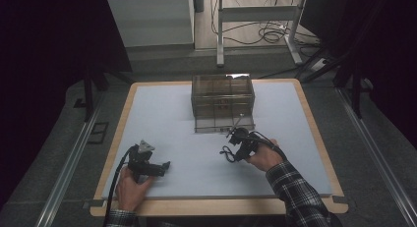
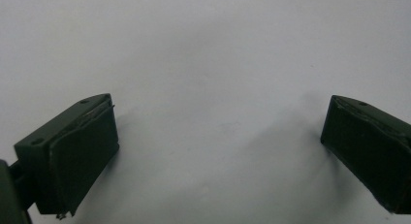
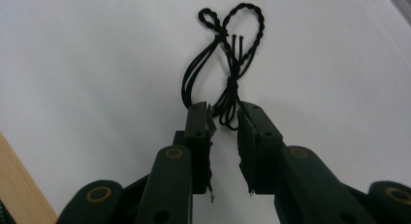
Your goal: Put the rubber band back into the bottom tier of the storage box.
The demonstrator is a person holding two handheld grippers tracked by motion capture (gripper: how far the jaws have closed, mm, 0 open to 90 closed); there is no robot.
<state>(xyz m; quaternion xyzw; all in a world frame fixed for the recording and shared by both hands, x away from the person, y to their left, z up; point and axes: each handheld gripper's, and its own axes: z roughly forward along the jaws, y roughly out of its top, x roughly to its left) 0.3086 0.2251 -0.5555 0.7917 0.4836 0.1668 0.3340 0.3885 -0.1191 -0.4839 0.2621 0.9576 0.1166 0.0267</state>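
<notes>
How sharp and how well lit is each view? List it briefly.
High view: dim, dark surround, glare on the clear box. Left gripper view: soft, jaw shadows on the white table. Right gripper view: bright, the black cord crisp, right gripper nearer parts blurred.

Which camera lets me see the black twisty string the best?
The right gripper view: the black twisted cord lies close and sharp on the white table, its loops between the right gripper jaws. The high view shows a tiny dark squiggle. The left gripper view faces bare tabletop.
</notes>
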